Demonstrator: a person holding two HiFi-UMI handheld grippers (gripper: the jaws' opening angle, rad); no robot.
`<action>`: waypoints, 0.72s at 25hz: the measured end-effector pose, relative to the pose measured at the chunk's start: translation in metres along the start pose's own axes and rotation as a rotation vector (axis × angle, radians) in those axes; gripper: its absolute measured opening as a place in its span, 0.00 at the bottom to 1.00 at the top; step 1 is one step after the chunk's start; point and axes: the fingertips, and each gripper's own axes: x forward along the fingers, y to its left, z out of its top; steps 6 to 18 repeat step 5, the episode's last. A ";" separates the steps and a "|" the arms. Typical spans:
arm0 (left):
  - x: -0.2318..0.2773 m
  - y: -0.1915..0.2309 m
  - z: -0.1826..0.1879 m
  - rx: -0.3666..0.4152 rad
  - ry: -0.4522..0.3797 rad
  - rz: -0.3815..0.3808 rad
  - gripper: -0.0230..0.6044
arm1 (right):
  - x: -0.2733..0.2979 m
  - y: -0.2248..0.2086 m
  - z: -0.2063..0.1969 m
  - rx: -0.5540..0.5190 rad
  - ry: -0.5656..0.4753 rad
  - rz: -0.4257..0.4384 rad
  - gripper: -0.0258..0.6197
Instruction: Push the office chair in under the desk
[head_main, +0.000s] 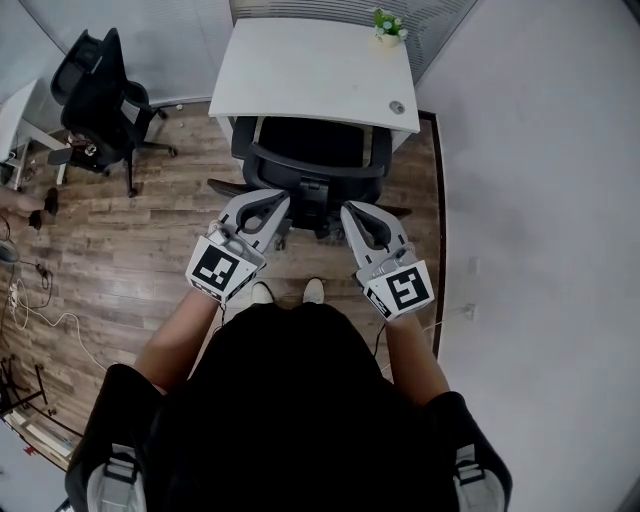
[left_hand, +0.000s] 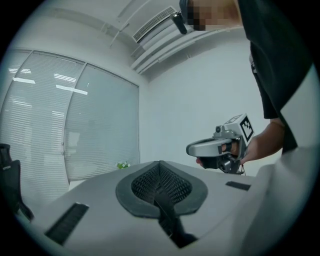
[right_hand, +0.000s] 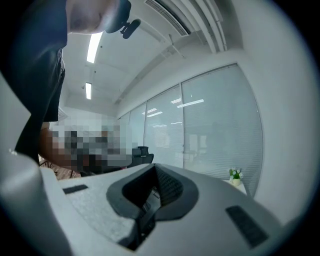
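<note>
**Chair partway under desk, both grippers closed just behind its backrest**

- Office chair (head_main: 310, 165): upper centre of the head view. The seat is already partly under the near edge of the white desk (head_main: 300, 70), and the backrest faces the person.
- Left gripper (head_main: 268, 203): sits just below and left of the backrest's lower-left corner. Its own view shows the jaws pressed together with nothing between them.
- Right gripper (head_main: 356, 214): sits just below and right of the backrest, mirroring the left one. Its jaws are also pressed together and empty.
- The chair back lies between the two gripper tips and slightly above them in frame. Both tips overlap the chair's frame from above, but I can't tell whether either one touches it.
- Both gripper views look out level over the closed jaws at the blinds and wall. The chair itself doesn't show in them.
- The person's shoes (head_main: 288, 292) are low centre, just below the chair base.
- Small potted plant (head_main: 388, 25) is on the desk's far right corner, and a round grommet (head_main: 397, 107) is on the near right.
- Second black chair (head_main: 100, 90) is in the upper left on the wood floor (head_main: 130, 250), well apart from the desk.
</note>
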 end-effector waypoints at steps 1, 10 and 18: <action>0.000 0.000 0.000 0.001 0.001 -0.001 0.03 | 0.000 0.000 -0.001 0.002 0.002 0.000 0.04; 0.000 0.001 -0.001 -0.011 0.008 -0.003 0.03 | 0.000 0.000 -0.004 0.002 0.011 0.003 0.04; 0.000 0.001 -0.001 -0.011 0.008 -0.003 0.03 | 0.000 0.000 -0.004 0.002 0.011 0.003 0.04</action>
